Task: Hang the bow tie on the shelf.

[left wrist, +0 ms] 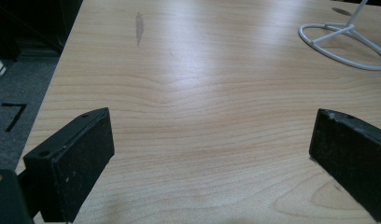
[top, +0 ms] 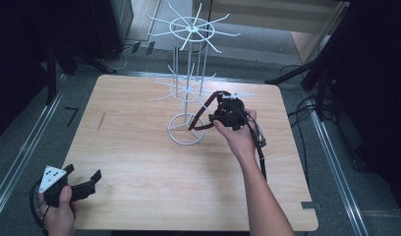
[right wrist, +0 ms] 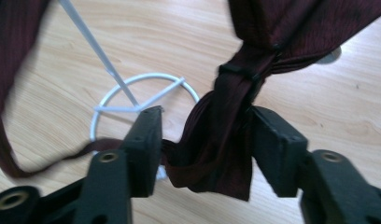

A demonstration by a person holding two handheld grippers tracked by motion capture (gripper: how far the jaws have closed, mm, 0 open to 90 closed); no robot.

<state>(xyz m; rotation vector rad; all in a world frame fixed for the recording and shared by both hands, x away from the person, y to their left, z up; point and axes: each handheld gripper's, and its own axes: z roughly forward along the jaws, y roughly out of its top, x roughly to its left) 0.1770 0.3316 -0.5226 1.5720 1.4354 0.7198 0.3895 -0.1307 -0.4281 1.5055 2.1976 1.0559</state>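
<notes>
Nearest the camera in the high view, the left gripper rests in a hand at the table's near left corner, its grey three-cornered plate on top and its cable trailing off the edge. Its jaws stand wide apart over bare wood, and the left gripper view shows the same: two black pads well apart with nothing but wood grain between them, and a dark streak in the wood farther off.

Farther in, toward the middle right of the table, a forearm reaches forward and the right gripper is held just beside a white wire rack. A dark red necktie hangs at this gripper, with a loop running down toward the rack's round base ring. In the right gripper view the jaws are partly open; the bunched, knotted part of the necktie sits between them, lying against the right-hand pad, while a clear gap separates it from the left-hand pad, so the cloth is not squeezed. One strip of it curves away to the left edge of that view. Behind the cloth lie the base ring and a thin white rod.

Beyond the table, the rack's upper tier of prongs spreads out over grey floor.
</notes>
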